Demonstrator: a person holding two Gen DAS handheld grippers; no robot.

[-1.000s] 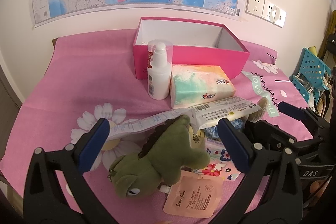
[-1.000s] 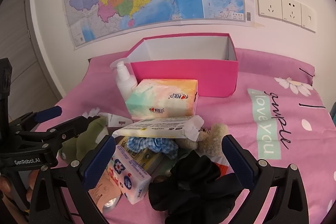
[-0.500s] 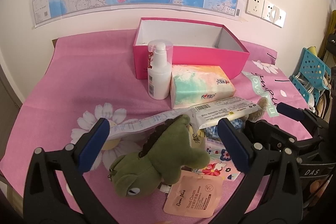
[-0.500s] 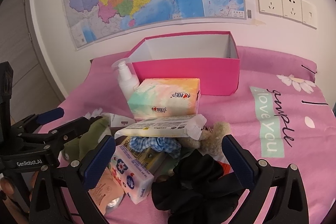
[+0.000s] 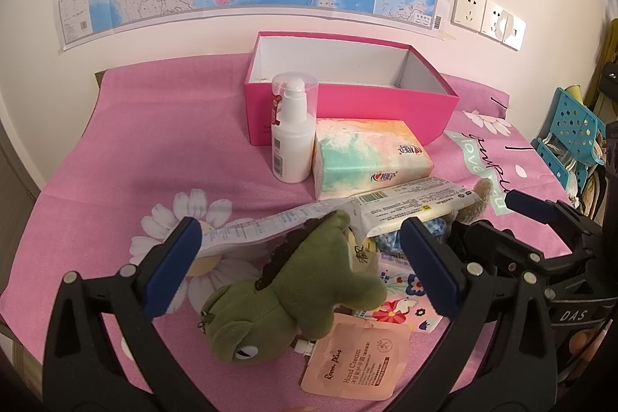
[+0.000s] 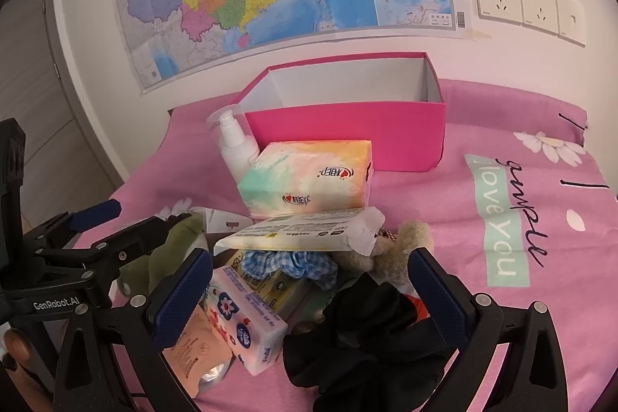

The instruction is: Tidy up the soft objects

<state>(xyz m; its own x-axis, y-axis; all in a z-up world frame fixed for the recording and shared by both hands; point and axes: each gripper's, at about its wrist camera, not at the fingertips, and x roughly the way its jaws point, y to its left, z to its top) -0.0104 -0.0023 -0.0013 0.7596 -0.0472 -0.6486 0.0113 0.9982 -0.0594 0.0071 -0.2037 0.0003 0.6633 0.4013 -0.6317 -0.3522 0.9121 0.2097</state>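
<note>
Hovering with fingers spread and empty, the left gripper (image 5: 297, 265) frames the green plush dinosaur (image 5: 297, 292) while the right gripper (image 6: 309, 292), barely moved, frames the black fabric scrunchie (image 6: 370, 331); the far pink cardboard box (image 5: 347, 111) remains unfilled.

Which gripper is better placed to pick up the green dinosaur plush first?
Probably the left gripper: it is open with the green dinosaur plush between its fingers. The right gripper frames the black scrunchie instead.

Both wrist views—low, close—share the pink box (image 5: 347, 103).
</note>
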